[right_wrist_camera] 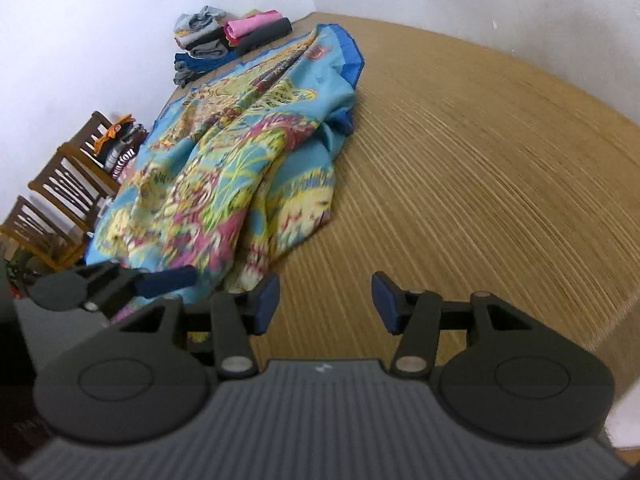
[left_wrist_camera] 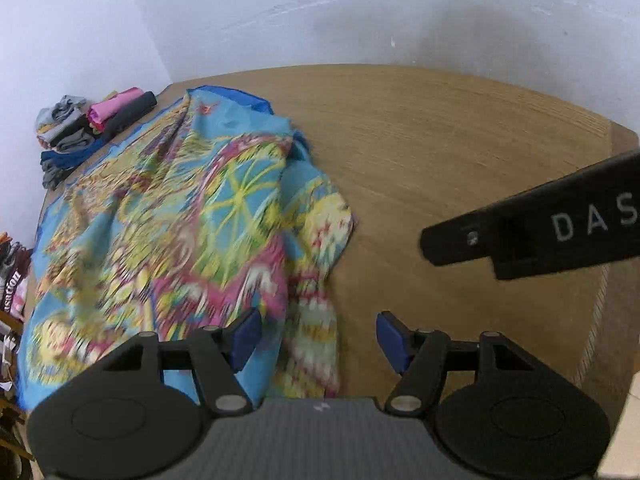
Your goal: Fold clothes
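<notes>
A large bright cloth (left_wrist_camera: 180, 220) with blue, yellow and pink print lies crumpled on the left half of the wooden table (left_wrist_camera: 460, 140); it also shows in the right wrist view (right_wrist_camera: 240, 152). My left gripper (left_wrist_camera: 318, 340) is open and empty, with the cloth's near edge just beyond and between its blue pads (left_wrist_camera: 246, 336). My right gripper (right_wrist_camera: 324, 304) is open and empty over bare wood just right of the cloth's near corner. The right gripper's black body (left_wrist_camera: 540, 224) shows at the right of the left wrist view. The left gripper (right_wrist_camera: 120, 280) shows at the left of the right wrist view.
A stack of folded clothes (left_wrist_camera: 92, 124) sits at the table's far left corner by the white wall, also in the right wrist view (right_wrist_camera: 228, 36). Wooden chairs (right_wrist_camera: 60, 188) with garments (right_wrist_camera: 120, 148) on them stand left of the table. The table's right edge (left_wrist_camera: 608, 240) is near.
</notes>
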Available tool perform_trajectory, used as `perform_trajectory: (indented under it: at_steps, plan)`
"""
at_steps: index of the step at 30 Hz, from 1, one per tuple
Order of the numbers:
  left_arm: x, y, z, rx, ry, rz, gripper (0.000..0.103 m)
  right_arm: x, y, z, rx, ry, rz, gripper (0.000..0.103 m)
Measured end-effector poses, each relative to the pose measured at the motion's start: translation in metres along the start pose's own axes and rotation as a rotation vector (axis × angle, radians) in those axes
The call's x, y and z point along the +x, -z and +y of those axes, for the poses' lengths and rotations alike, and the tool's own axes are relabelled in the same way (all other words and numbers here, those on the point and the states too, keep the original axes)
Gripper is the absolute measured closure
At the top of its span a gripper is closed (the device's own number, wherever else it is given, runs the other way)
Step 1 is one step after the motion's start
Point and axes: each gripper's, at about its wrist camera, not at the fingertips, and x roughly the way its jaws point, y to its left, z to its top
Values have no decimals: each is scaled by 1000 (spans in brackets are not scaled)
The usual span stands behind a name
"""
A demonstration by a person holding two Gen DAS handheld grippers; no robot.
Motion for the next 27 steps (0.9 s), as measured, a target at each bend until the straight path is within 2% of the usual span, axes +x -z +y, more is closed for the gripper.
perform_trajectory:
  at_steps: [2, 5, 6, 10, 13, 14, 15, 16, 19, 22, 23, 25, 26, 27]
  plan:
    - [18, -14, -7, -10, -25, 0, 37, 11, -15, -11, -24, -16, 2, 49]
    - [46, -36, -17, -1, -139, 20, 37, 26, -39, -30, -51, -12, -3, 49]
    - [53, -42, -18, -6, -157, 26, 37, 30, -47, -38, -43, -25, 2, 48]
    - [77, -66, -18, -49, -181, 53, 33, 42, -69, -68, -28, -80, 26, 48]
    - [91, -81, -23, -30, -224, 68, 32, 54, -79, -87, -25, -99, 51, 47]
    - [94, -83, -25, -15, -233, 73, 45, 56, -81, -92, -22, -107, 60, 47]
    - [97, -85, -26, -10, -239, 86, 78, 59, -83, -95, -18, -114, 65, 47]
    - [99, -88, -26, -9, -243, 104, 95, 62, -86, -96, -13, -121, 68, 47]
    - [90, -98, -12, -81, -193, 107, 98, 65, -91, -100, -11, -143, 62, 47]
    - [40, -119, 18, -239, -157, -3, 98, 65, -95, -104, -6, -148, 50, 47]
    - [21, -126, 32, -290, -176, -49, 98, 65, -96, -106, -5, -148, 46, 47]
    - [-14, -135, 72, -405, -269, -130, 100, 65, -99, -109, 4, -148, 37, 47]
    - [-27, -135, 96, -462, -343, -153, 100, 66, -100, -111, 9, -148, 33, 47]
    - [-34, -133, 123, -514, -447, -159, 100, 66, -101, -113, 15, -149, 30, 47]
